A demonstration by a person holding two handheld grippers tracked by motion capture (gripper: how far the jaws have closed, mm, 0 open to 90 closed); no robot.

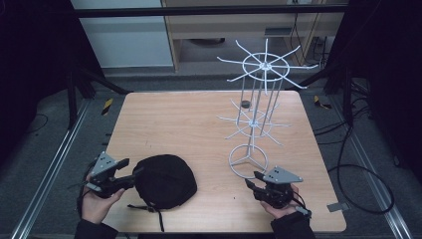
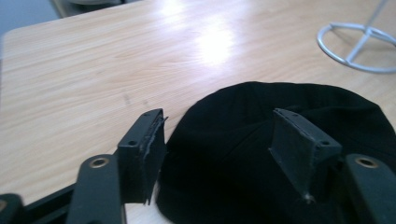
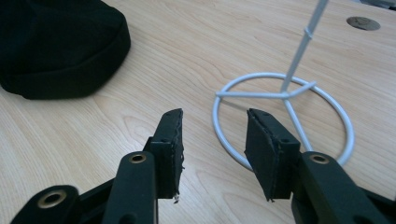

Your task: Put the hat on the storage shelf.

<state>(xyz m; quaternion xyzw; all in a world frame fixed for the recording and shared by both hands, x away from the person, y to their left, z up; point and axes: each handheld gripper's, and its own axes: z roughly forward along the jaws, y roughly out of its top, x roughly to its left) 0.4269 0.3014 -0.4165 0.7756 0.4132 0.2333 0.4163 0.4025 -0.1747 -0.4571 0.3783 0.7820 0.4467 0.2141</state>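
A black cap (image 1: 164,181) lies on the wooden table (image 1: 174,124) near its front left. My left gripper (image 1: 137,173) is at the cap's left edge. In the left gripper view my left gripper (image 2: 219,116) stands open, its jaws spread wide just above the cap (image 2: 243,144) without pressing it. A white wire display rack (image 1: 256,117) stands on the right half of the table. My right gripper (image 1: 251,180) is in front of its base ring (image 1: 248,159). The right gripper (image 3: 215,114) is open and empty, pointing at the ring (image 3: 285,93), with the cap (image 3: 56,42) off to its left.
A small dark round disc (image 1: 245,104) lies on the table behind the rack, also seen as the disc (image 3: 363,23) in the right gripper view. The rack's wire arms spread out at two levels. Bare wood stretches across the table's middle and back left.
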